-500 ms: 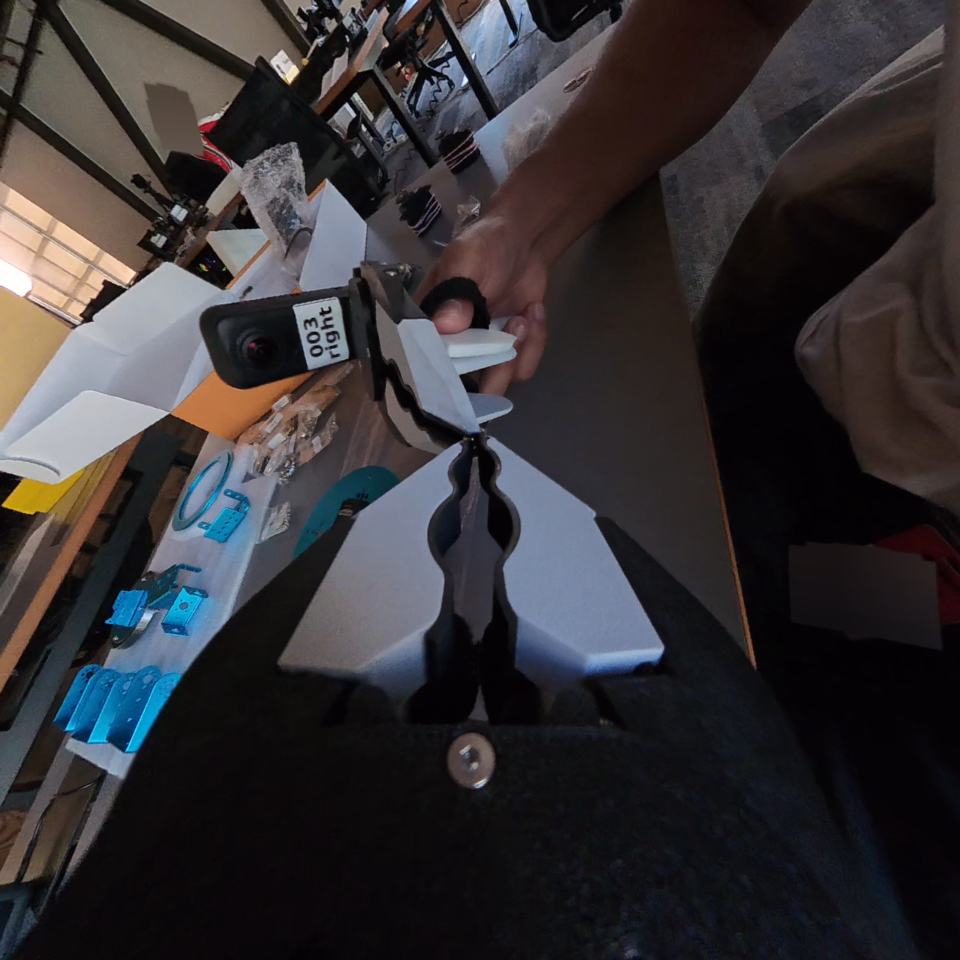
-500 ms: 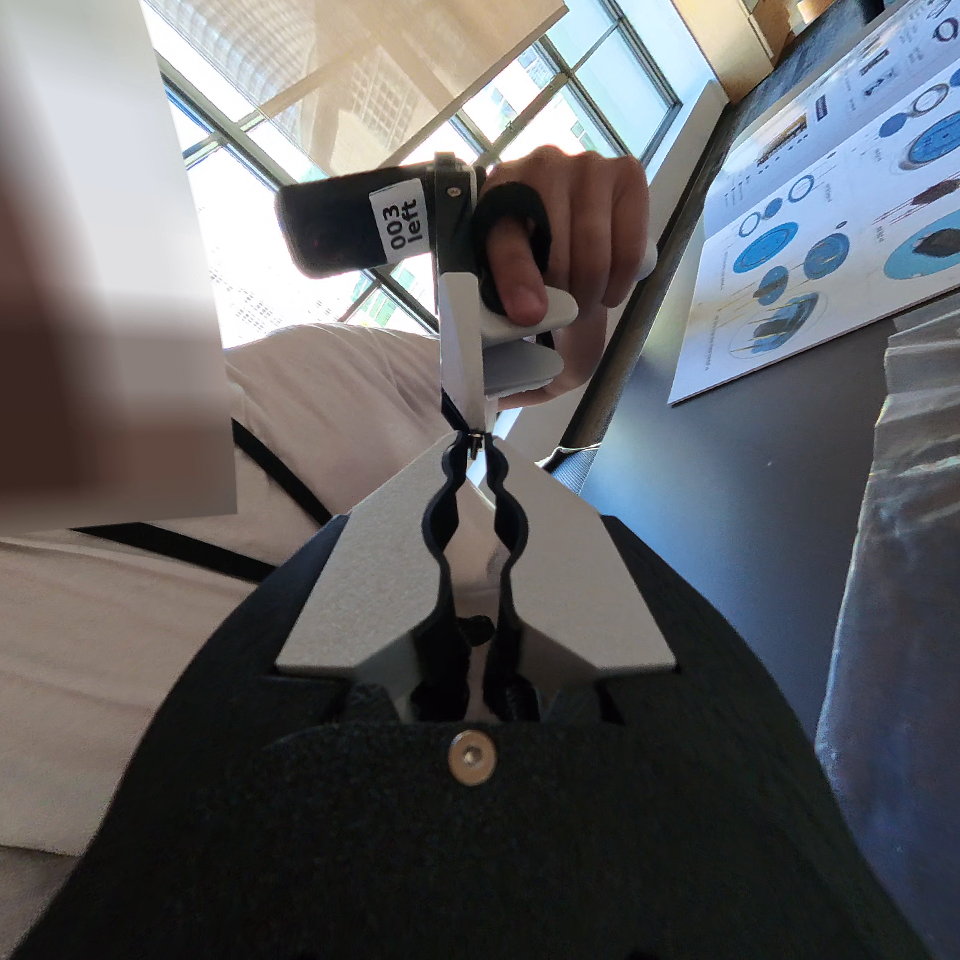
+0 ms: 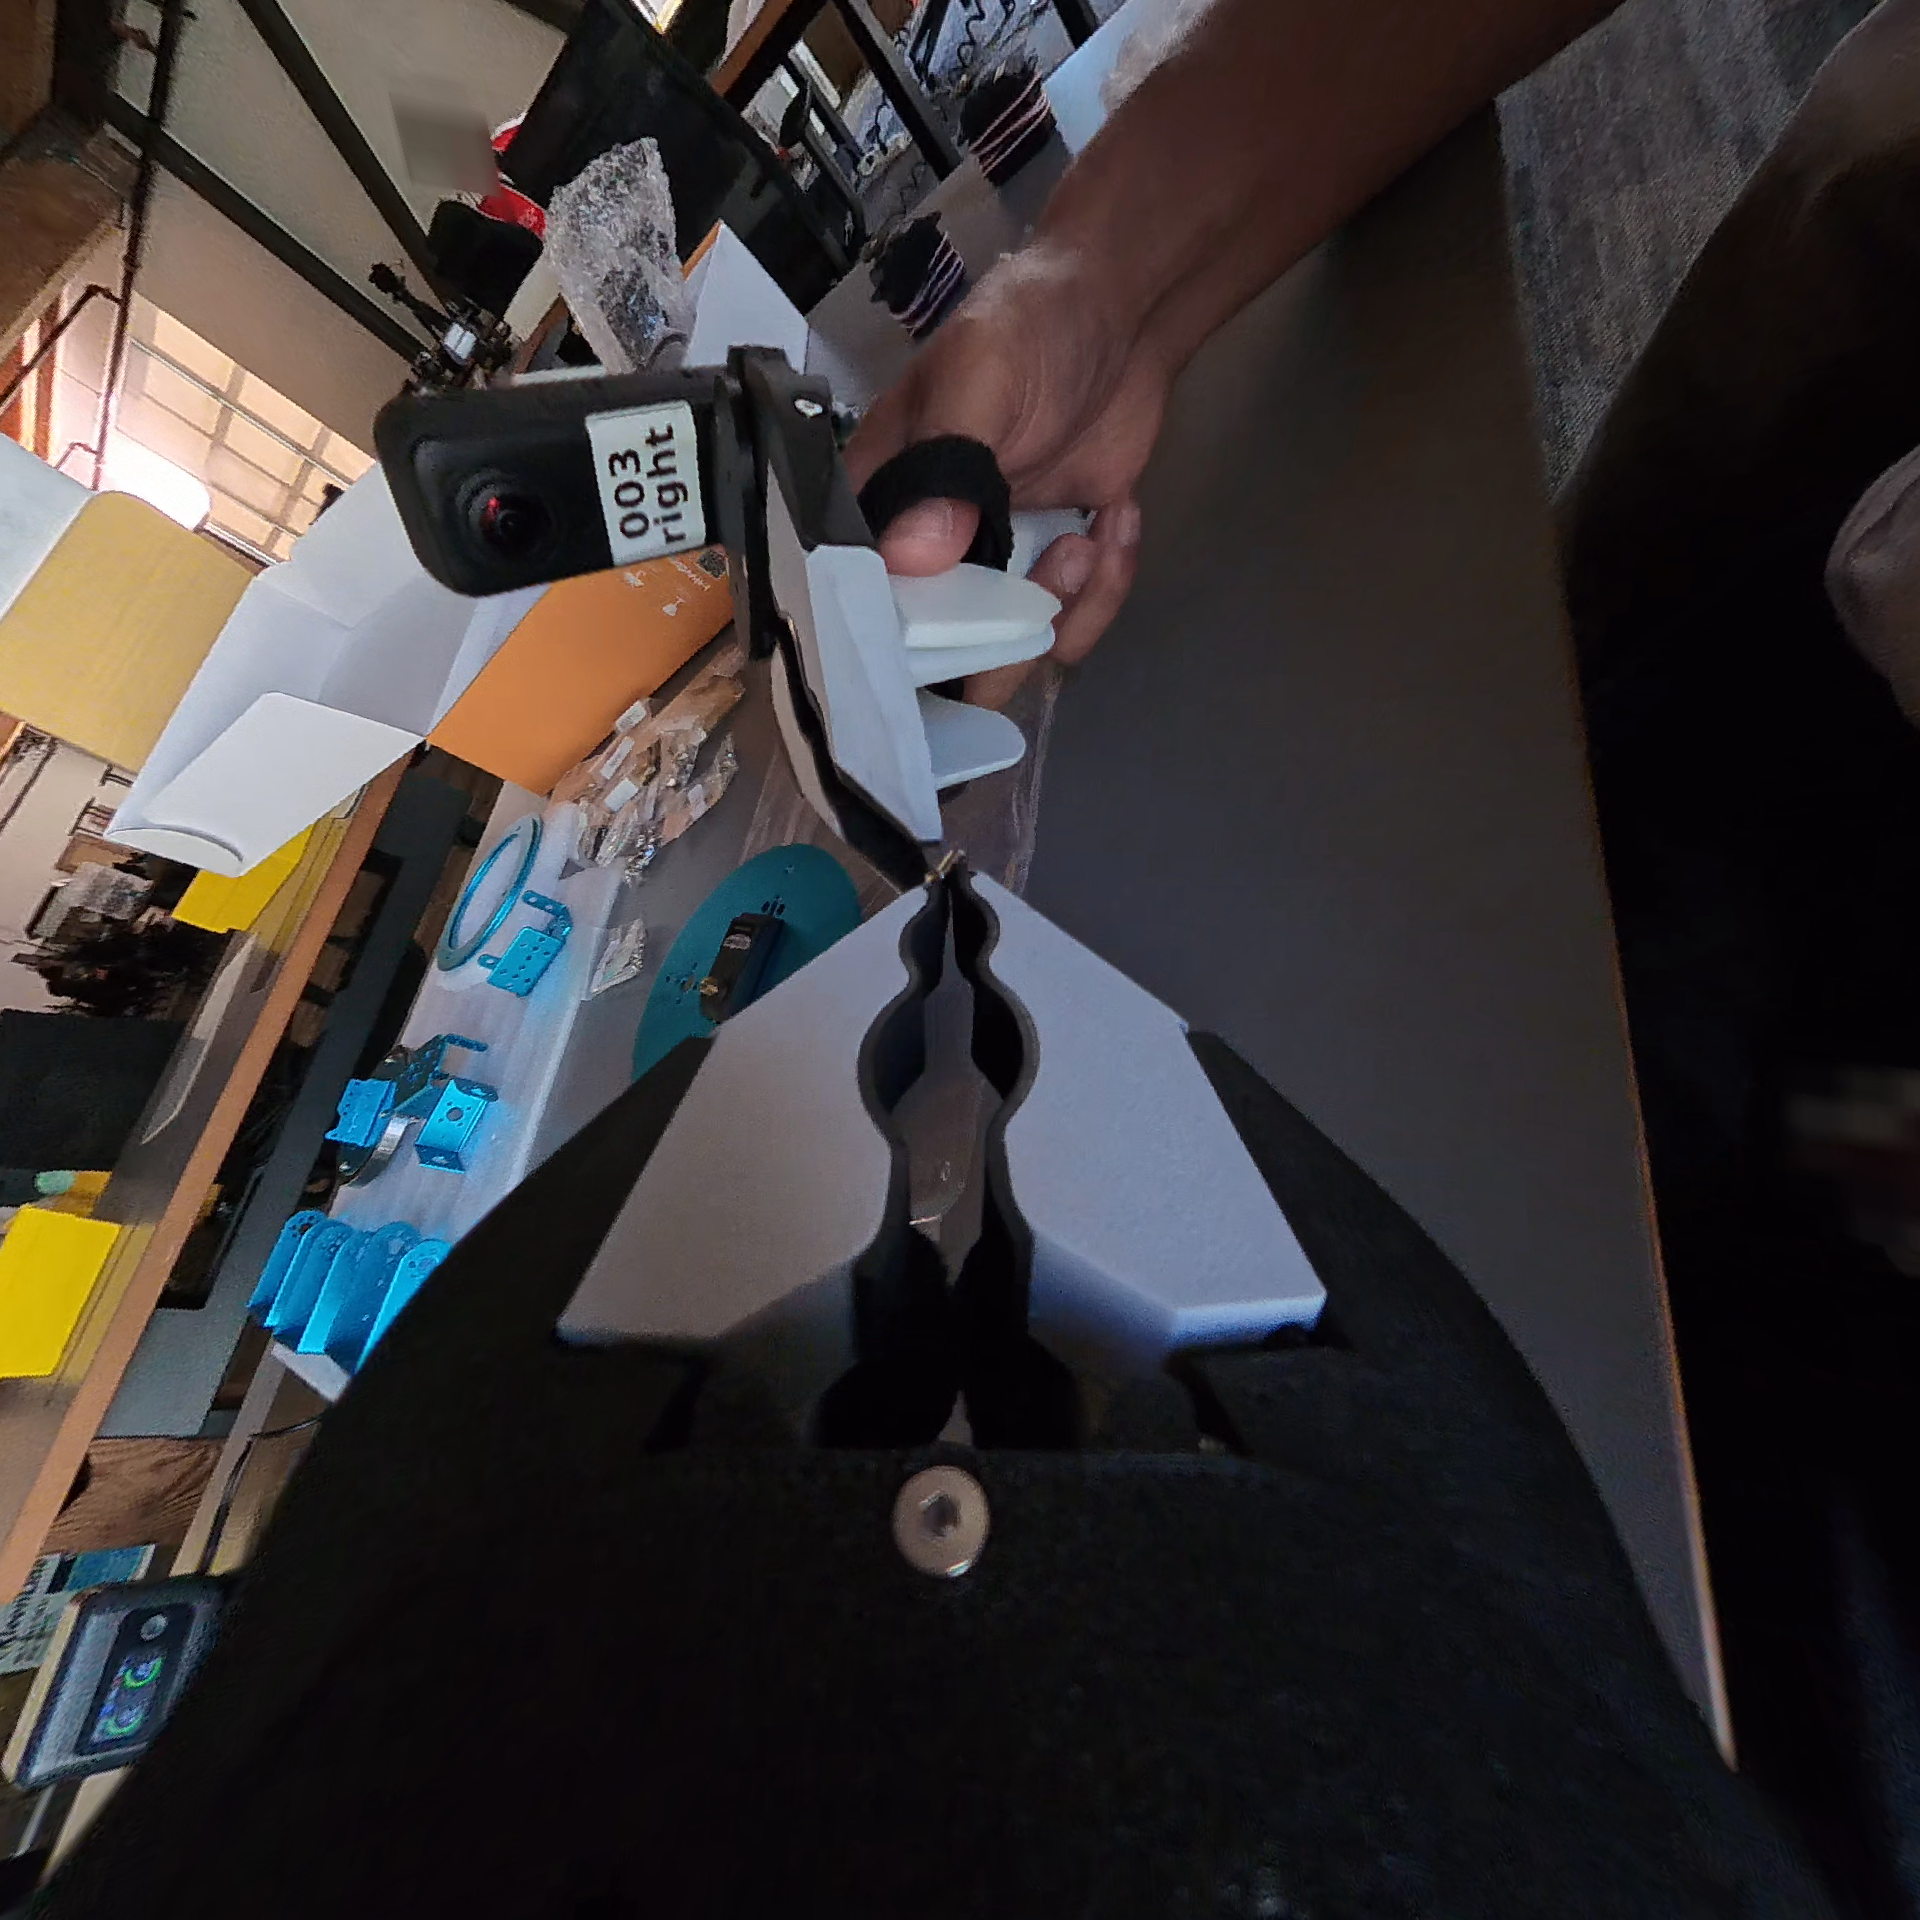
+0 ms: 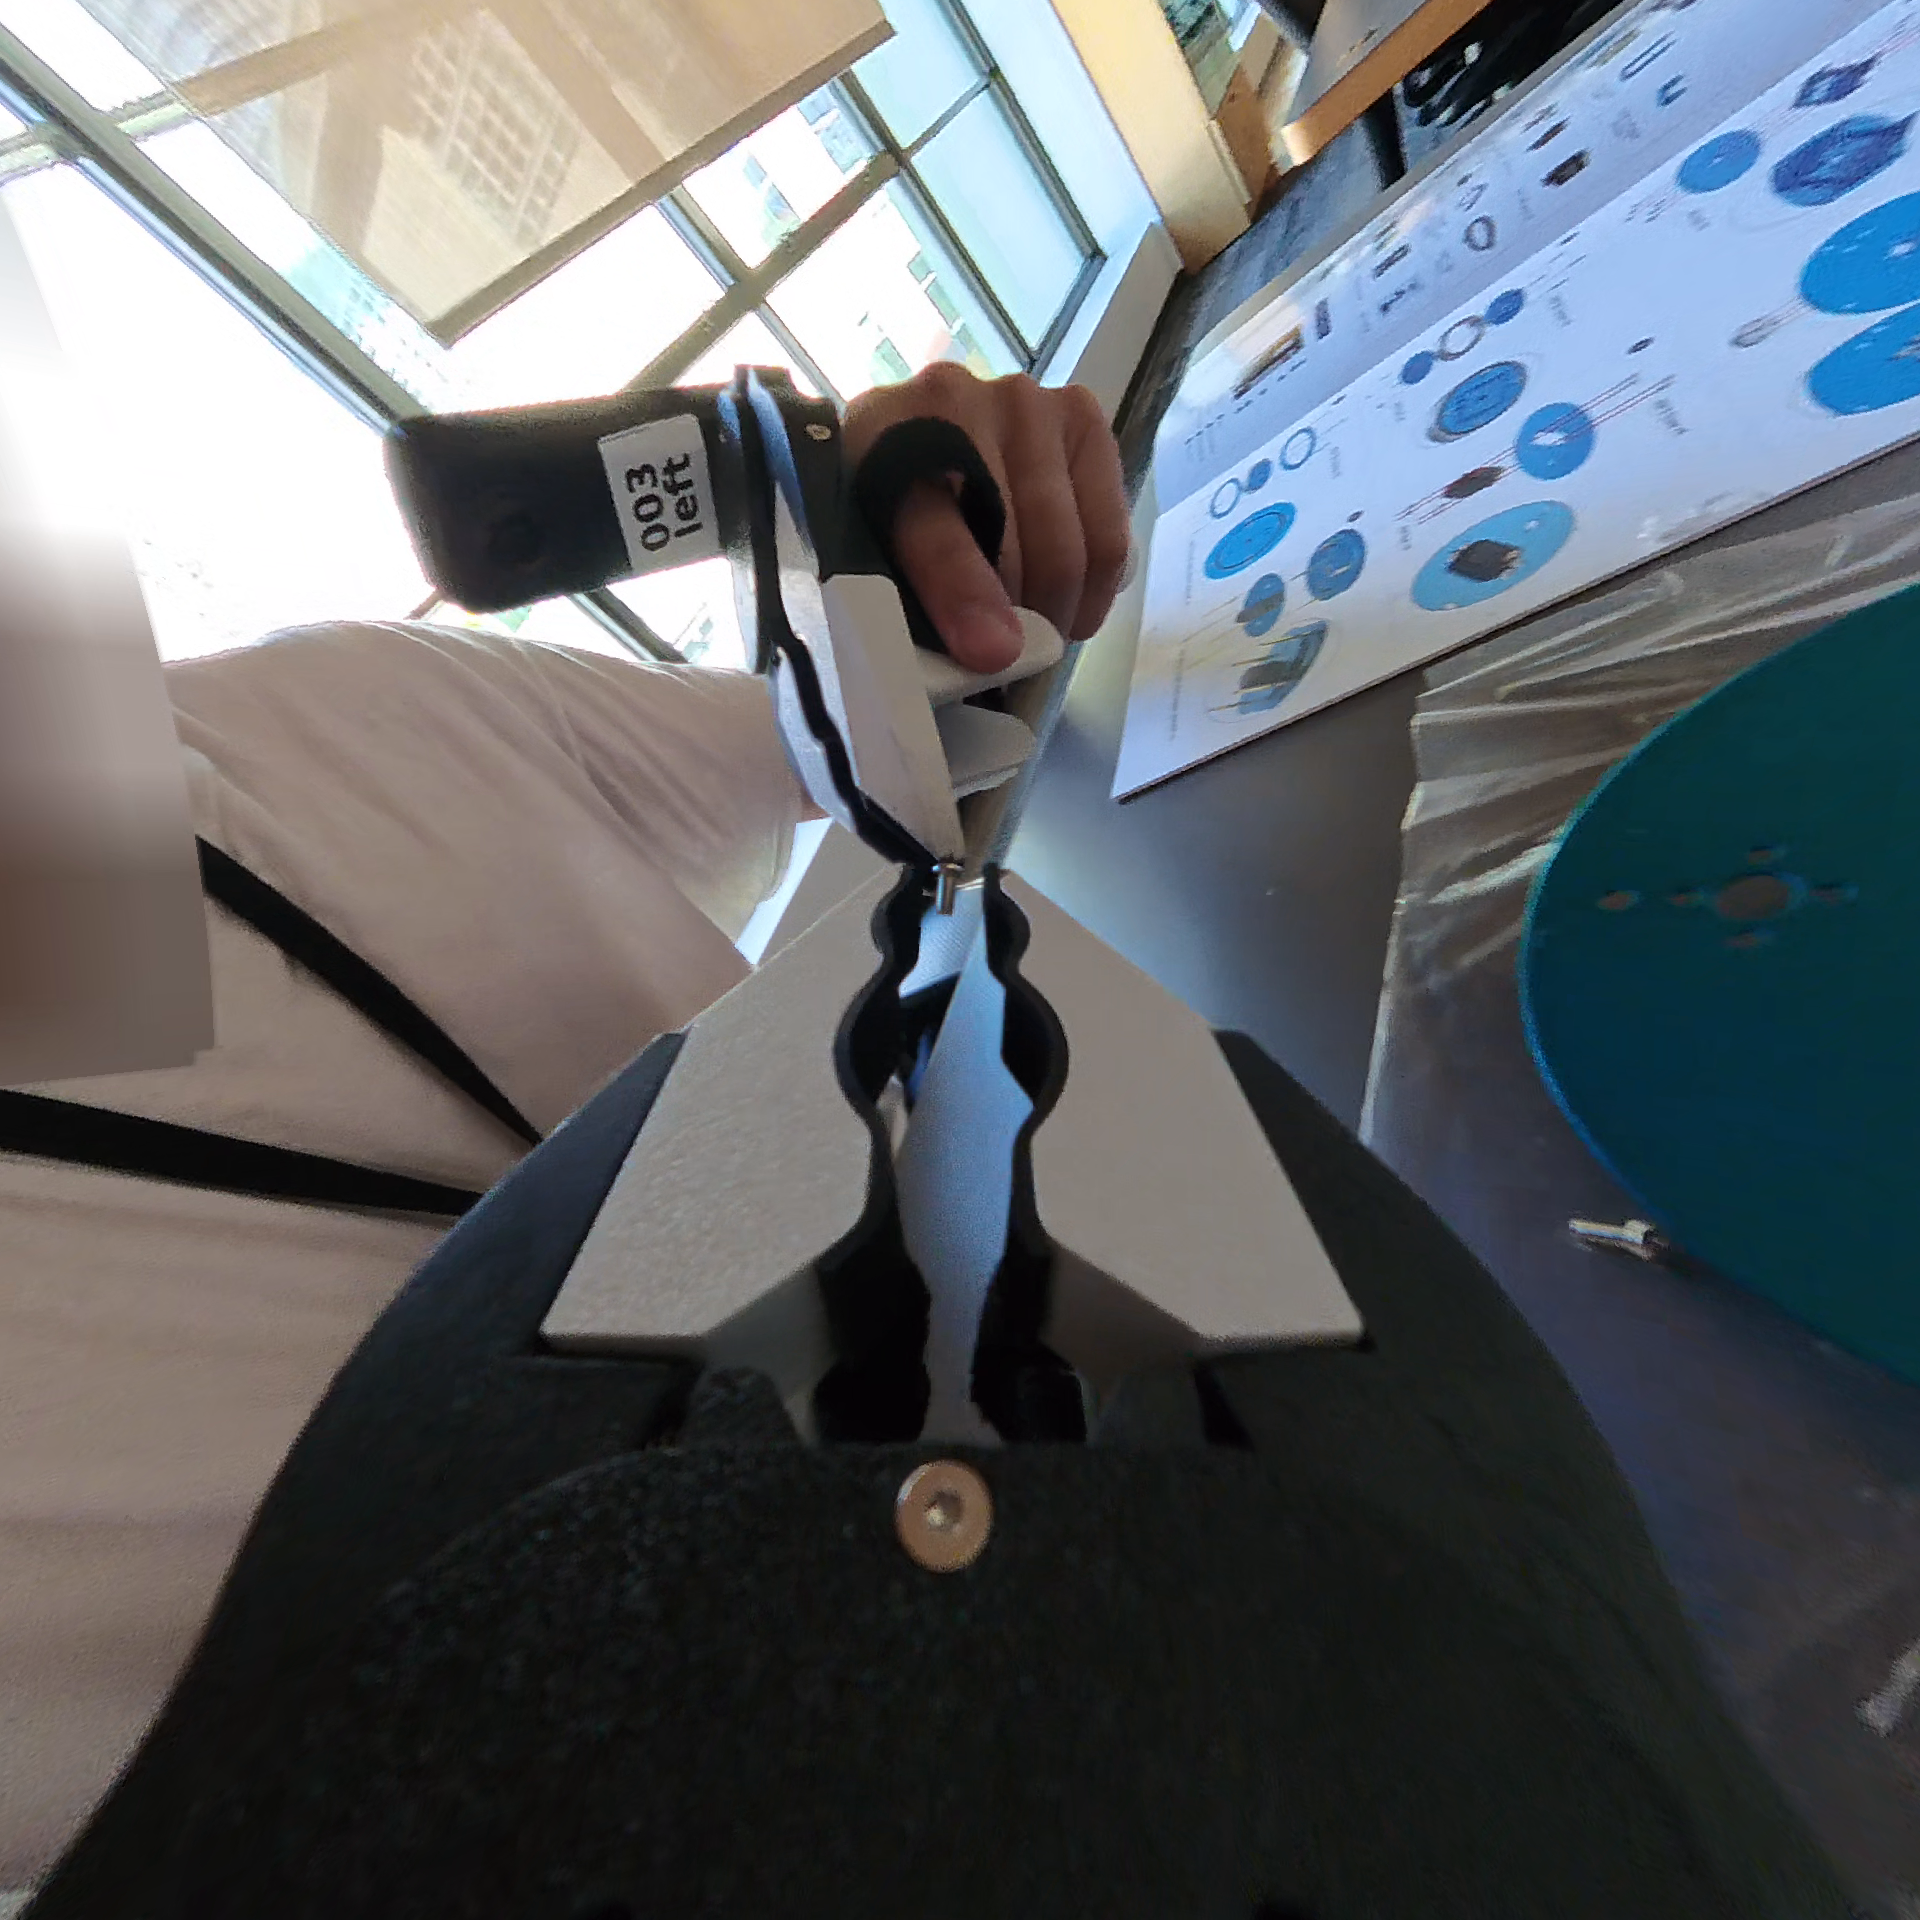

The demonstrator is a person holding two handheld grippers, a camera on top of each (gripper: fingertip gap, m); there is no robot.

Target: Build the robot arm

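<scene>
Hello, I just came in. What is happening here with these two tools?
A person holds a tool in each hand, raised above the grey table, tip to tip. The left tool and the right tool both look shut, and a small metal pin sits where the tips meet; which tool grips it is unclear. On the table lie a teal disc, blue metal brackets and a printed instruction sheet.

Daylight floods through the windows [image 4: 582, 281] in the right wrist view, blowing out the upper left, while the left wrist view is dimmer with deep shadow at right, and both show fisheye bending at the edges and soft, slightly blurred backgrounds.
</scene>
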